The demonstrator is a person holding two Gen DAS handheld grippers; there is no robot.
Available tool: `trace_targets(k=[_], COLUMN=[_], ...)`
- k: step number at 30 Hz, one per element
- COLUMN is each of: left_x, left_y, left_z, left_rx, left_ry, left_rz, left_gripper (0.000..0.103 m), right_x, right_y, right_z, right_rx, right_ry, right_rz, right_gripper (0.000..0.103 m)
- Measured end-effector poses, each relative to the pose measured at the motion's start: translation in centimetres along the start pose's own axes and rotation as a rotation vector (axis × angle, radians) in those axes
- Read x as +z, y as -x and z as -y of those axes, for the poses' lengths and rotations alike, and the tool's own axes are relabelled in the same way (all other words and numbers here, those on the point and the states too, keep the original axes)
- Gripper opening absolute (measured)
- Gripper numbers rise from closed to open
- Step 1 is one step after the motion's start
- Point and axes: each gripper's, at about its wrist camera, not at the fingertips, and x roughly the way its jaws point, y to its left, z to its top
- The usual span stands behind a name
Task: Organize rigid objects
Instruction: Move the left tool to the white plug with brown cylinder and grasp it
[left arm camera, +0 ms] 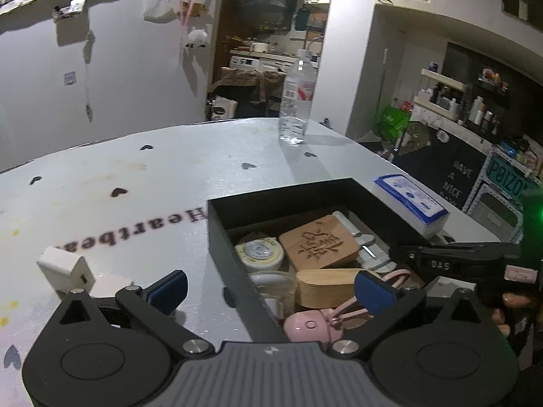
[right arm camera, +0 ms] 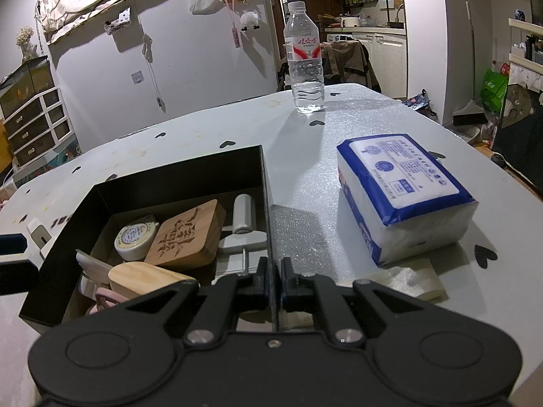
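A black open box [left arm camera: 220,237] [right arm camera: 163,173] stands on the white table. It holds a carved wooden block [left arm camera: 319,246] [right arm camera: 188,234], a round tin [left arm camera: 259,254] [right arm camera: 134,237], a grey clamp tool [left arm camera: 368,249] [right arm camera: 242,227], a plain wooden piece [left arm camera: 325,288] [right arm camera: 142,276] and a pink item [left arm camera: 309,327]. My left gripper [left arm camera: 269,288] is open, straddling the box's left wall. My right gripper [right arm camera: 272,279] is shut on the box's right wall [right arm camera: 269,237]; it also shows in the left wrist view [left arm camera: 458,264].
A white adapter block [left arm camera: 66,268] lies left of the box. A blue-and-white tissue pack [right arm camera: 404,193] [left arm camera: 410,201] lies right of it, over a pale flat scrap [right arm camera: 404,279]. A water bottle [right arm camera: 305,57] [left arm camera: 297,98] stands at the far edge.
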Motion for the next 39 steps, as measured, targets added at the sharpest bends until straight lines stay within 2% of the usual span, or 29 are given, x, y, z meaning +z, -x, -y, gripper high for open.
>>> trace_targets(k=[12,20,26,34,39], left_x=[-1.9,-3.9,-4.5,-3.7,-2.9], left_y=[0.3,-0.9,-2.8,-4.6,-5.5], left_z=[-5.0,-7.1,-8.6,-9.0,-9.7], left_rx=[0.09,0.198,0.157,0.189,0.164], left_ry=[0.105,0.093,0.077,-0.035,-0.066], left_rz=[0.006,-0.029,-0.098,-0.099,-0.088], left_gripper=[0.103,0.103,0.103,0.103,0.103], right_x=[0.0,0.0,0.0,0.0,0.0], right_y=[0.0,0.0,0.0,0.0,0.0], right_z=[0.0,0.0,0.0,0.0,0.0], right_rx=[0.0,0.0,0.0,0.001,0.001], right_ry=[0.0,0.001,0.001,0.0,-0.001], right_rz=[0.0,-0.001,0.0,0.0,0.0], right_gripper=[0.007,0.007,0.007,0.007,0.007])
